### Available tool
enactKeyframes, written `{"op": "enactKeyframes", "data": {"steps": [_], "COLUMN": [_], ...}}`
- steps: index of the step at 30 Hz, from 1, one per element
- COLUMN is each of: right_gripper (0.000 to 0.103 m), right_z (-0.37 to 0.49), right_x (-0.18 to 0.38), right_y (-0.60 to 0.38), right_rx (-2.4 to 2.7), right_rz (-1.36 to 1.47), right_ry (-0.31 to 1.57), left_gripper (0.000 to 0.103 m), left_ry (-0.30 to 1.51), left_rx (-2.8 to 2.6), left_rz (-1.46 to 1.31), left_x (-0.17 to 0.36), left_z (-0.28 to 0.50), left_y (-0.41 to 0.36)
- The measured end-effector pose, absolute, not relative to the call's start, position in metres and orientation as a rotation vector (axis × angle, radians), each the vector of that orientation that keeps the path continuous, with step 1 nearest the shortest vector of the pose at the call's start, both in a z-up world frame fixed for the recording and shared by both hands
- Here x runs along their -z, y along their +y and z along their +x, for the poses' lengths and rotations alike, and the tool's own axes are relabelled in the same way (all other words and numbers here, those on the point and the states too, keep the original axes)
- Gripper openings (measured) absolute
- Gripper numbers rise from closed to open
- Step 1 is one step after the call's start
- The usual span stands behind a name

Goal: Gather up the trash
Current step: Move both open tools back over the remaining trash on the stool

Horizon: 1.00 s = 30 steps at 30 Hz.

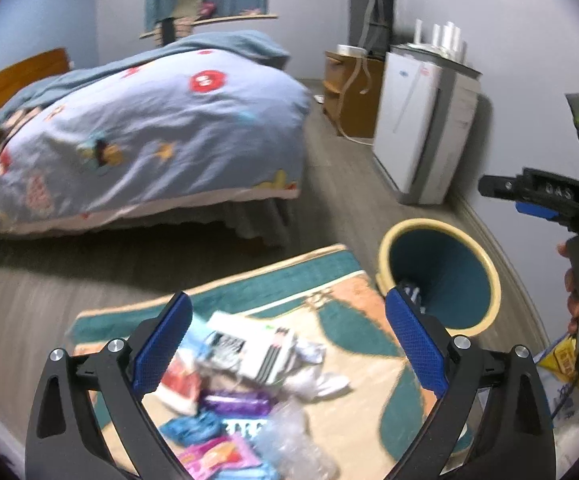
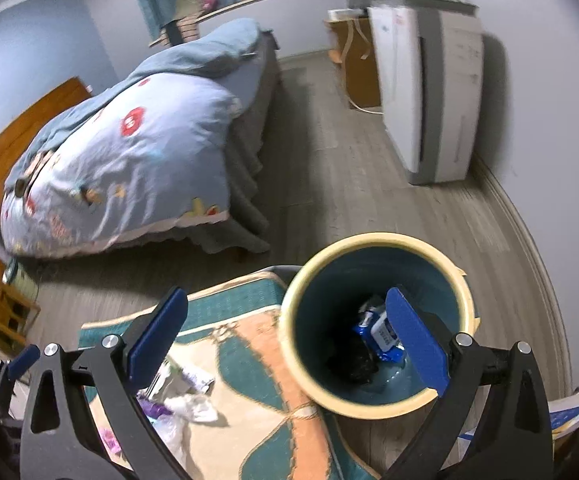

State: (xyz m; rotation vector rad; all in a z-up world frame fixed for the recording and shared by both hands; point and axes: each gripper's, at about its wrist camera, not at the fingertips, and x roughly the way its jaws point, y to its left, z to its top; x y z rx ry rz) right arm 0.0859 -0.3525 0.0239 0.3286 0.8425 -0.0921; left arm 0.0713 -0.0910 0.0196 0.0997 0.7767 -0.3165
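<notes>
**Both grippers empty above the rug**

The left gripper [image 1: 287,354] hangs spread wide over mixed wrappers [image 1: 245,380] on the patterned teal-and-peach rug [image 1: 353,396]. The right gripper [image 2: 287,350] (jaws equally spread) hangs above the cream-rimmed teal bin [image 2: 373,406], wrappers inside.

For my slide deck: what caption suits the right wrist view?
Open right tongs hover empty above the bin, some trash already inside.

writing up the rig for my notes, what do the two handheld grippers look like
Both match: black plastic frames with triangular cut-outs, silver round bolts at the pivots, and two long fingers faced with textured blue pads. The left gripper and right gripper look identical. Seen from the side, the right one has a black pistol-style handle, white lettering on its body and a small green light.
</notes>
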Motion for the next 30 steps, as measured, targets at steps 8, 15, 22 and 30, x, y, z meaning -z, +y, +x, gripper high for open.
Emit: {"op": "enactKeyframes", "data": {"steps": [8, 15, 22, 30], "right_gripper": [0.098, 0.098, 0.097, 0.097], "right_z": [0.078, 0.072, 0.075, 0.076], "right_x": [-0.029, -0.02, 0.006, 0.038], "right_y": [-0.291, -0.252, -0.224, -0.204], "right_rx": [0.018, -0.012, -0.025, -0.039], "right_rz": [0.232, 0.148, 0.148, 0.153], "right_ry": [0.852, 0.873, 0.945, 1.014], "left_gripper": [0.097, 0.097, 0.097, 0.097], "left_ry": [0.77, 0.783, 0.784, 0.83], "left_rx": [0.228, 0.159, 0.122, 0.083], "left_rz": [0.062, 0.032, 0.003, 0.01], "left_x": [-0.017, -0.012, -0.013, 0.0], "left_z": [0.053, 0.049, 0.046, 0.053], "left_y": [-0.036, 0.009, 0.036, 0.053]}}
